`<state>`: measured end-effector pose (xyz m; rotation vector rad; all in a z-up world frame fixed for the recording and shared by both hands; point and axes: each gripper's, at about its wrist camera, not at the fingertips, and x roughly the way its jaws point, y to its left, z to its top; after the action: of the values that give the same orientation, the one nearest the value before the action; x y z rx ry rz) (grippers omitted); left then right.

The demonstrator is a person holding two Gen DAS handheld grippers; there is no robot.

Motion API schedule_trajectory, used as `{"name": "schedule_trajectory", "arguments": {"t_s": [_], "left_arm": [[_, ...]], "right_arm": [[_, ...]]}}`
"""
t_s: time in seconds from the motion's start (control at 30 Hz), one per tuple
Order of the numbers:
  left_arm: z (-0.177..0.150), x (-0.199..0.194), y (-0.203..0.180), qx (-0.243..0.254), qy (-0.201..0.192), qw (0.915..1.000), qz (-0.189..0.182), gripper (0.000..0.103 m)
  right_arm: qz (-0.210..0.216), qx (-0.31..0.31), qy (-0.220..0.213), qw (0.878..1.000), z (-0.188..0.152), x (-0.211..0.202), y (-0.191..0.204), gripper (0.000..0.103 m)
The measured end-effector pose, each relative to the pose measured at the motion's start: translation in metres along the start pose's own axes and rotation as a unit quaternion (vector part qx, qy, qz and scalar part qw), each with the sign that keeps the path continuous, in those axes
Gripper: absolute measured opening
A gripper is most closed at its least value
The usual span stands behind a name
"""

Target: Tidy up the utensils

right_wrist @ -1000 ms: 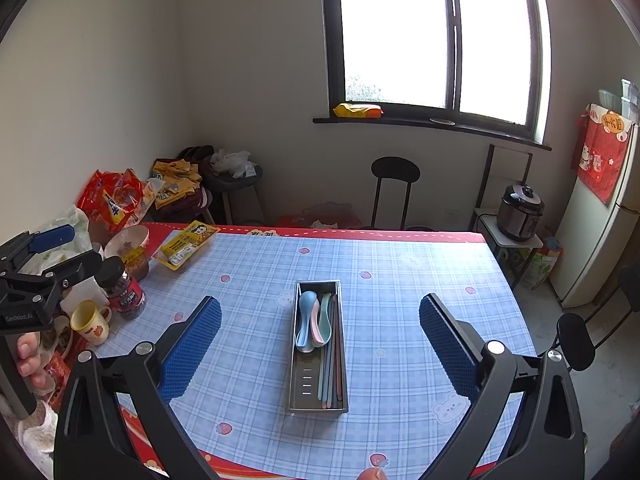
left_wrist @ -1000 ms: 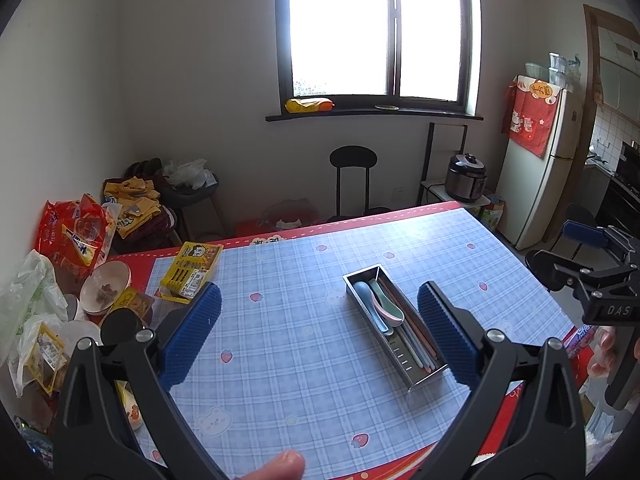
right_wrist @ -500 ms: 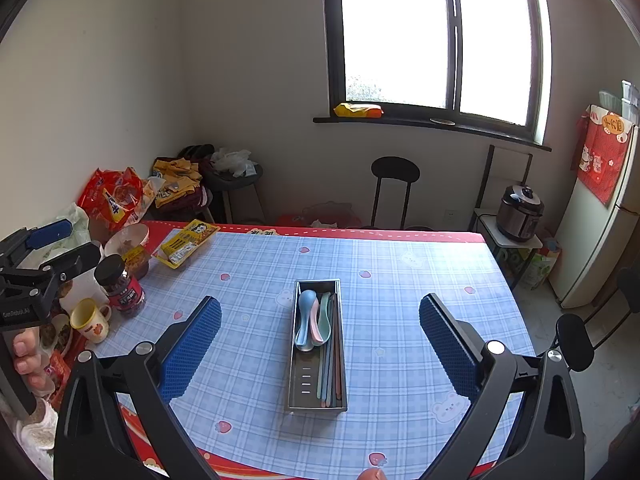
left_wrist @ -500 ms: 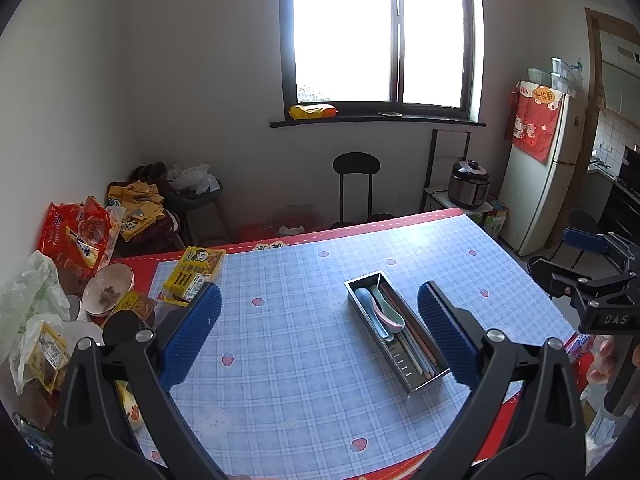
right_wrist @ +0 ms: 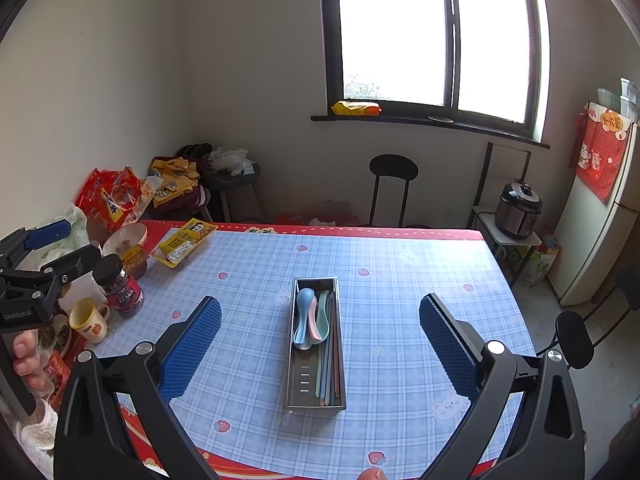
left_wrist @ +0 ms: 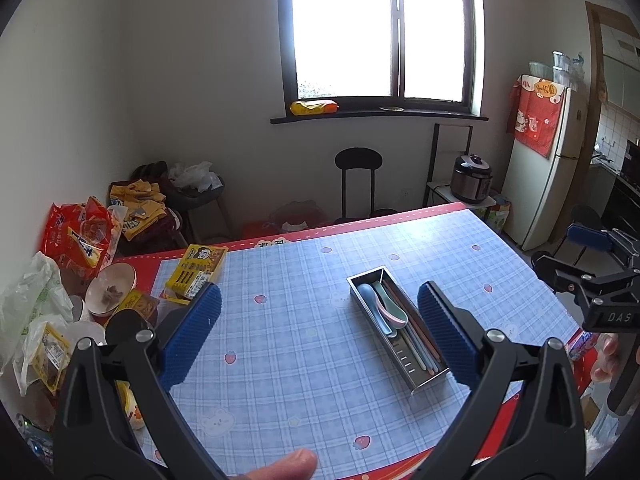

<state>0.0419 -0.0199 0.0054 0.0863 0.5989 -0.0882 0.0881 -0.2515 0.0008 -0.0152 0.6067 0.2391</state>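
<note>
A steel utensil tray lies on the blue checked tablecloth. Inside it rest a blue spoon, a pink spoon, a green spoon and several chopsticks. My left gripper is open and held high above the table's near edge, nothing between its blue pads. My right gripper is open too, raised well above the tray and facing it. Each gripper also shows at the edge of the other's view, held by a hand.
The table's left end is crowded: snack bags, a bowl, a dark jar, a yellow mug and a yellow packet. Beyond the table stand a black chair, a rice cooker and a fridge.
The left gripper's view has drifted a little, so the tray sits slightly further right and lower. The right gripper has barely moved. Both stay open.
</note>
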Motion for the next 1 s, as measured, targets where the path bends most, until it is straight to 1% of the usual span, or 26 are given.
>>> {"name": "schedule_trajectory", "arguments": {"t_s": [1.0], "left_arm": [[-0.0047,0.0025,-0.0009,-0.001,0.006,1.0,-0.001,0.097]], "right_arm": [[0.0,0.001,0.003,1.0,-0.001,0.0018,-0.0019,0.097]]}}
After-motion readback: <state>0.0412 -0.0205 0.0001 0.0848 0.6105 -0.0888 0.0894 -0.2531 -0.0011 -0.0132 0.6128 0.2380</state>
